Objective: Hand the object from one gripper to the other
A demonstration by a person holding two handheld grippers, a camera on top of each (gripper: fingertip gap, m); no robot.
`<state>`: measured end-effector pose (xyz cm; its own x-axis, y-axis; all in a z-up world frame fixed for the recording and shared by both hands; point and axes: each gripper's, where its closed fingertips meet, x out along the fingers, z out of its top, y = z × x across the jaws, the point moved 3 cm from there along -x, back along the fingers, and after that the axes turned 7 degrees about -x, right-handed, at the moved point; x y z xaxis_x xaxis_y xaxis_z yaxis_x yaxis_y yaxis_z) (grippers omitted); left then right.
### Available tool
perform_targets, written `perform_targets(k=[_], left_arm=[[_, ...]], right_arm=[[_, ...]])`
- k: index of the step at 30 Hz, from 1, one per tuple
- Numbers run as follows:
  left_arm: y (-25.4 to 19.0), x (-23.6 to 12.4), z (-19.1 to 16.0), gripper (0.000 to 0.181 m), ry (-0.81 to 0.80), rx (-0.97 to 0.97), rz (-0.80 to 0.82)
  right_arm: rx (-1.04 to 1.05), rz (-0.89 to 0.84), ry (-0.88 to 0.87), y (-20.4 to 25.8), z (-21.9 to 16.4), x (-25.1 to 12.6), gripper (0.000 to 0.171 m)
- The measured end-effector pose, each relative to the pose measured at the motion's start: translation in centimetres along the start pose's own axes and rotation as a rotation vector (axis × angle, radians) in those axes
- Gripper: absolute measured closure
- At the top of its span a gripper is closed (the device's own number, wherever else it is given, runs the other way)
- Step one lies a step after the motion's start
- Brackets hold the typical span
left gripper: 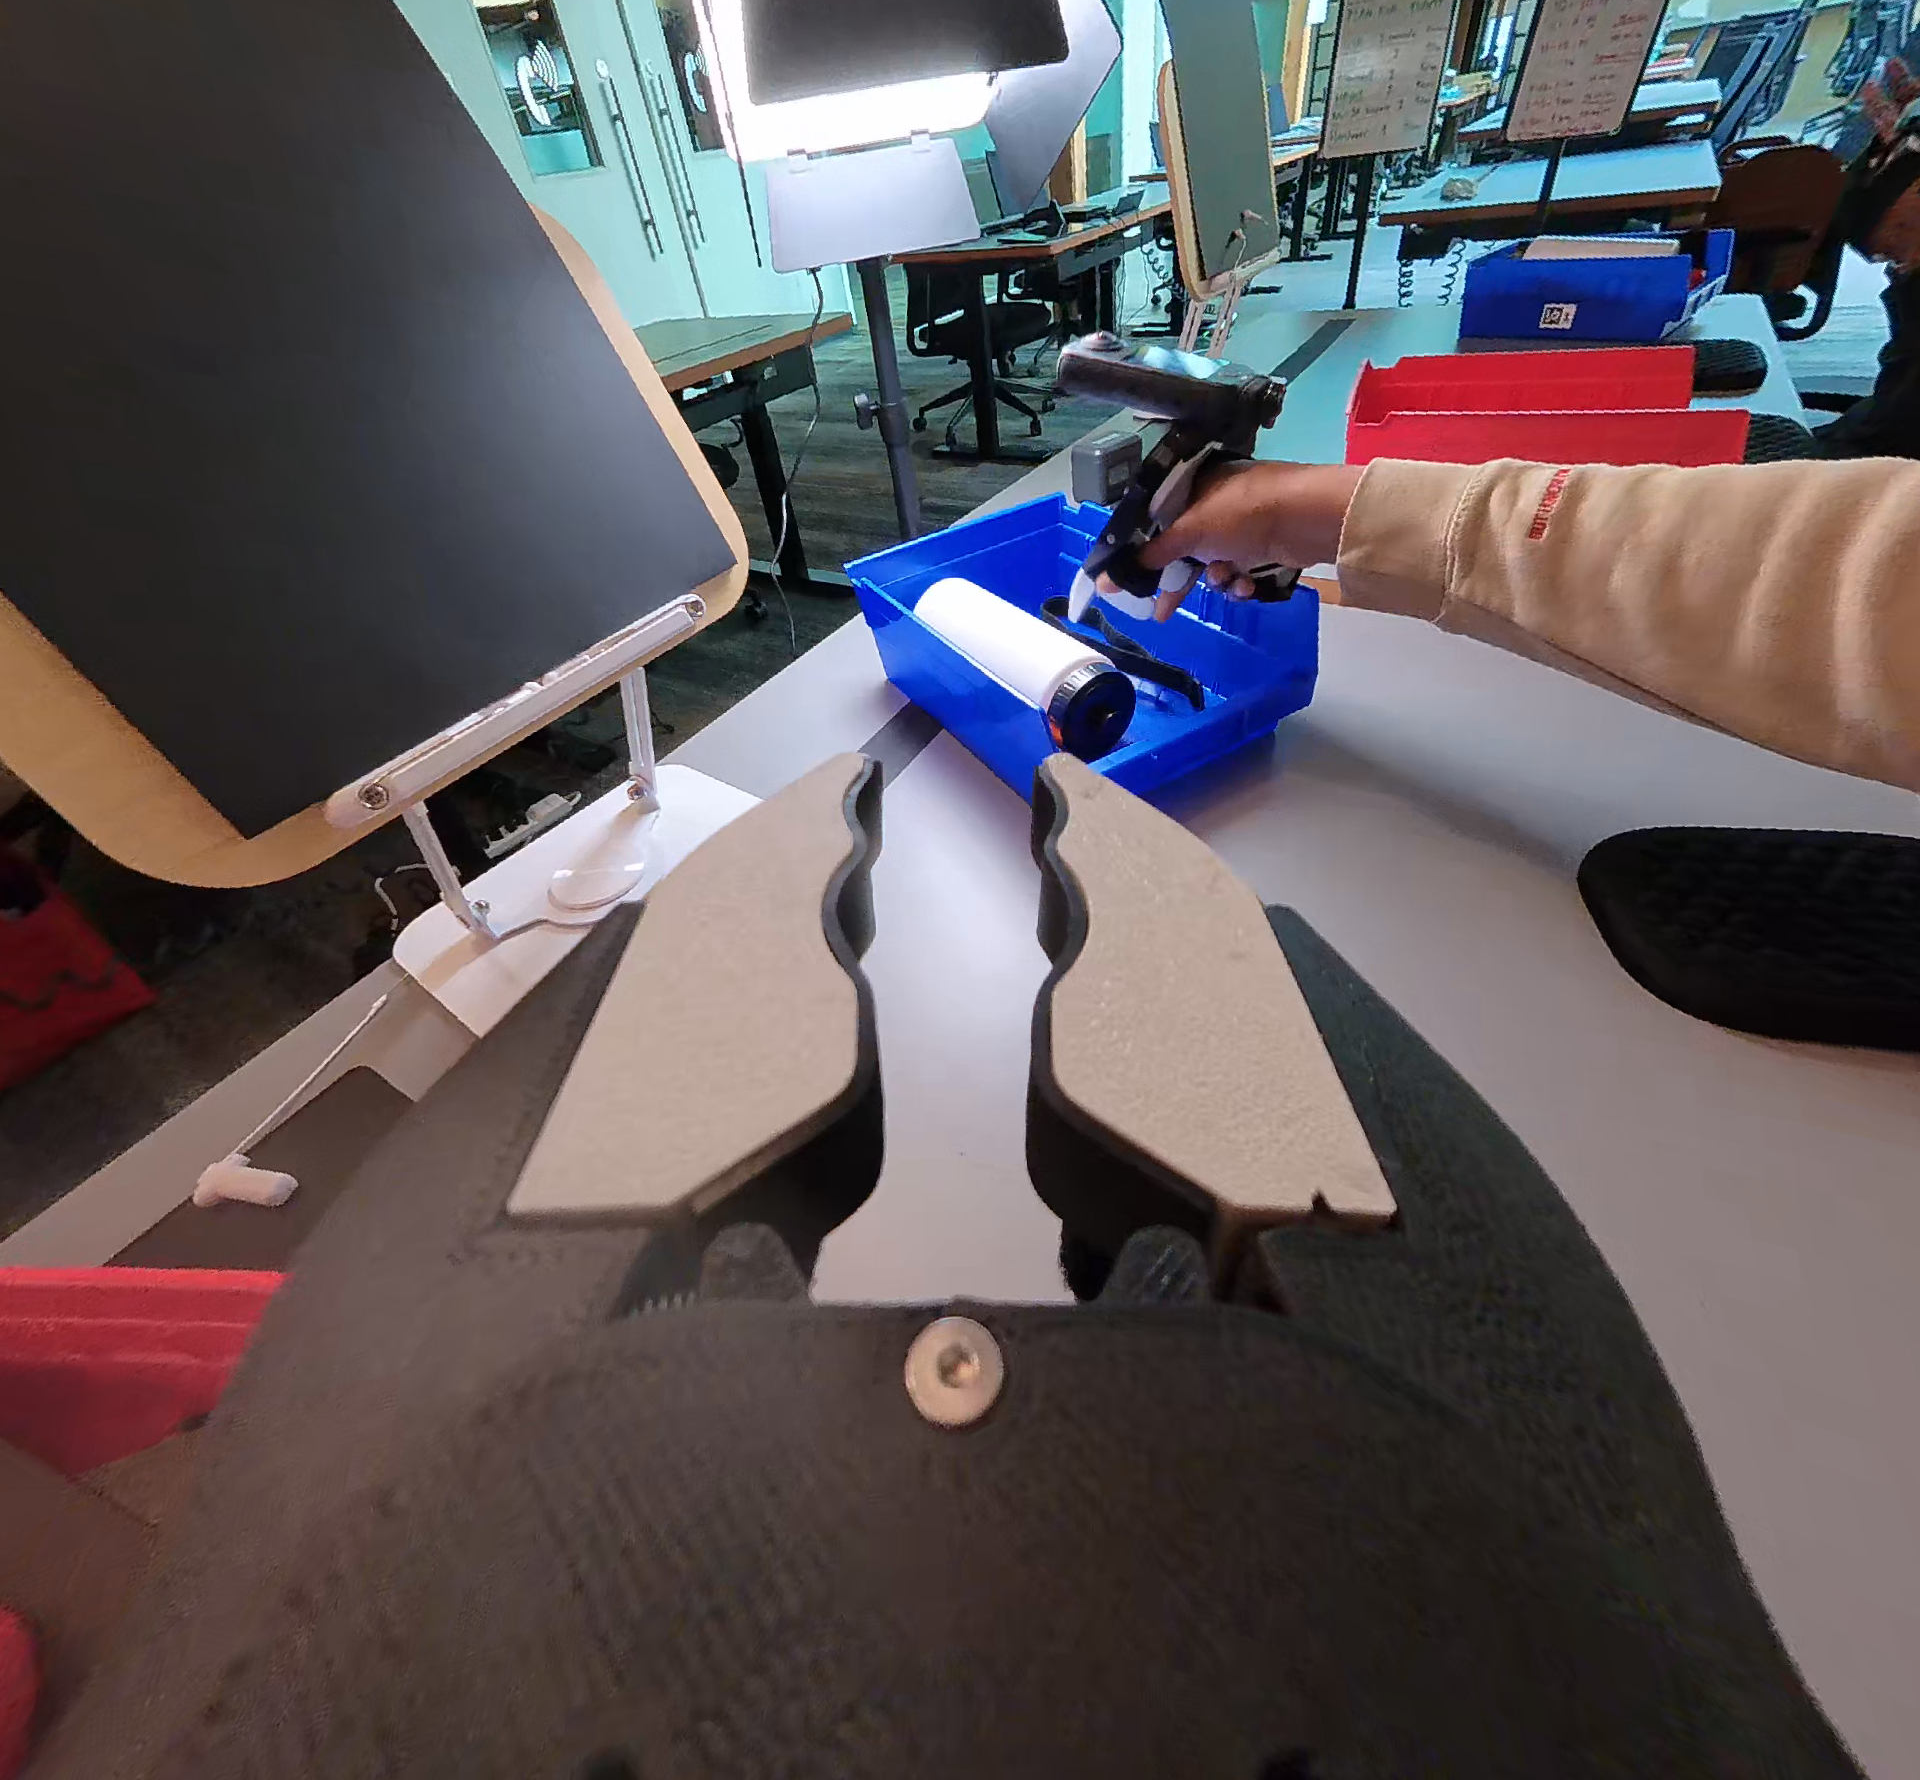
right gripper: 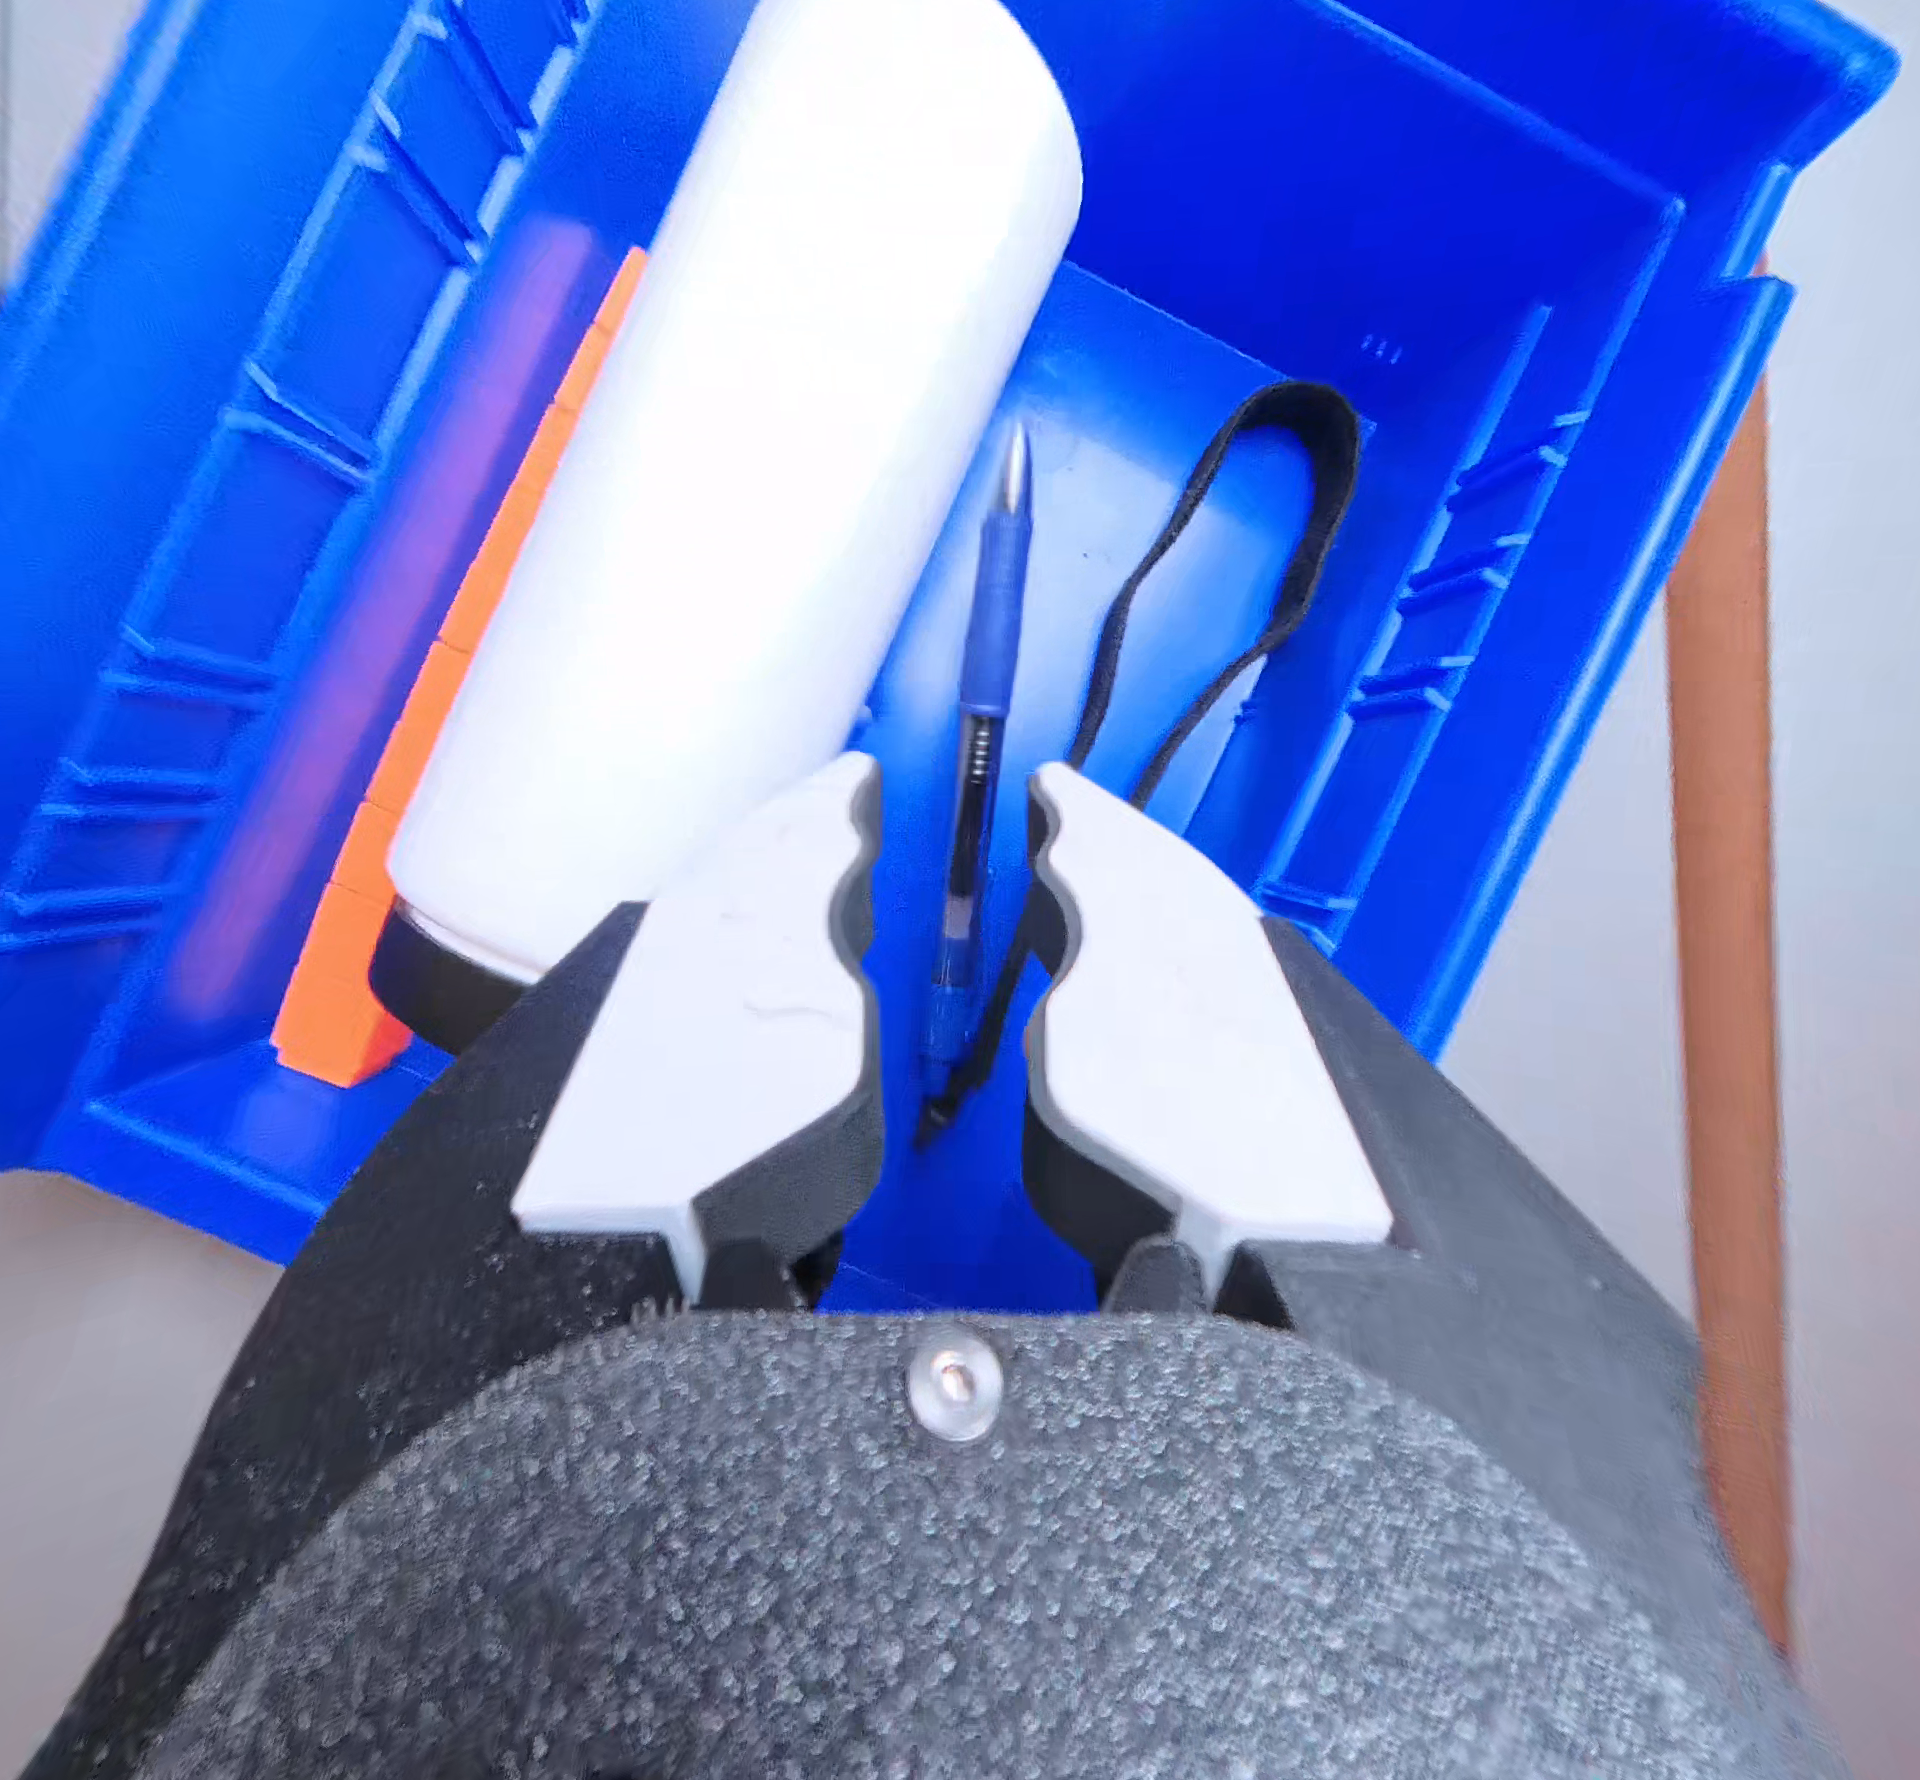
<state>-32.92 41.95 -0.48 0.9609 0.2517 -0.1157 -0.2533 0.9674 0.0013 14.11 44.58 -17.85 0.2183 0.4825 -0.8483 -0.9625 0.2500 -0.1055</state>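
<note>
A blue bin (right gripper: 1351, 120) on the grey table holds a blue pen (right gripper: 992, 587), a white bottle with a dark cap (right gripper: 748, 442), a black strap (right gripper: 1320, 483) and a row of orange blocks (right gripper: 416, 764). My right gripper (right gripper: 954, 780) is open inside the bin, with a finger on each side of the pen's rear half and a gap to each. In the left wrist view the right gripper (left gripper: 1086, 592), held by a hand, dips into the bin (left gripper: 1195, 754) beside the bottle (left gripper: 1003, 634). My left gripper (left gripper: 956, 774) is open and empty above the table, short of the bin.
A tilted dark board on a white stand (left gripper: 312, 380) stands at the left table edge. A black pad (left gripper: 1766, 930) lies on the right. Red bins (left gripper: 1538, 411) and another blue bin (left gripper: 1579, 291) sit farther back. A red thing (left gripper: 104, 1346) is at the lower left. Left tips to right tips: about 50 cm. The red thing (left gripper: 104, 1346) is closer to my left gripper, around 35 cm from its tips; the right tips are 60 cm off.
</note>
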Motion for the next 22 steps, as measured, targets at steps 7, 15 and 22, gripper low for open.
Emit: perform_targets(k=[7,15,22], left_arm=[[0.9,-0.3,-0.2,0.154,0.007,-0.011,0.026],[4.6,-2.4,-0.4,0.154,-0.024,-0.099,0.103],[15.2,-6.7,-3.8,0.156,0.26,-0.117,0.383]], right_arm=[[-0.052,0.139,-0.658,3.6,6.5,-8.8,0.133],[-0.226,0.461,-1.056,15.2,-1.0,-16.4,0.135],[-0.28,0.565,-1.098,20.2,-7.5,-14.4,0.144]])
